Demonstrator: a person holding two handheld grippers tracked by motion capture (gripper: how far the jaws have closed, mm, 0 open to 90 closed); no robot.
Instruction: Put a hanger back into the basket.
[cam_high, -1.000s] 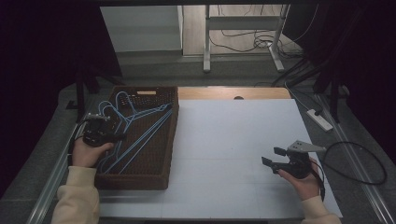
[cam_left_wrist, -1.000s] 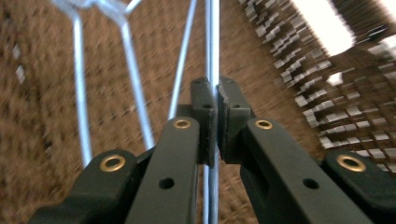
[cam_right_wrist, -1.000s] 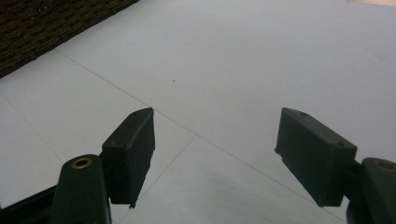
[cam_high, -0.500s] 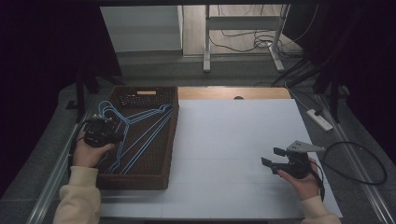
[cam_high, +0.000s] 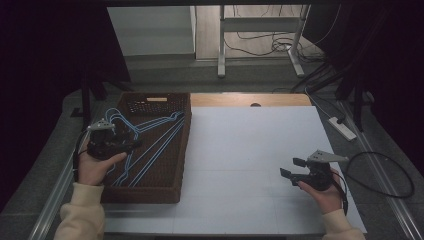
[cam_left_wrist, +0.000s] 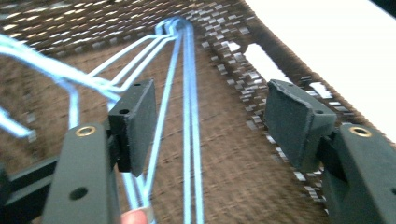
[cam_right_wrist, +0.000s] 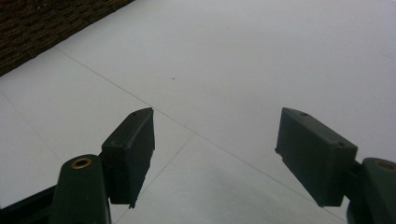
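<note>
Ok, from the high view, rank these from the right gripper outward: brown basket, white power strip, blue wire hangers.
1. White power strip, beyond the right gripper, off the table's right edge.
2. Brown basket, across the white table to the left.
3. Blue wire hangers, inside that basket, under the left gripper.

Thin light-blue wire hangers (cam_high: 150, 145) lie stacked flat in the brown woven basket (cam_high: 182, 150) — hooks toward its far-left corner.

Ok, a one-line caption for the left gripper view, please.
Left claw, jaws just opened with nothing clamped, hangs over blue wire hangers lying in a brown woven basket.
</note>
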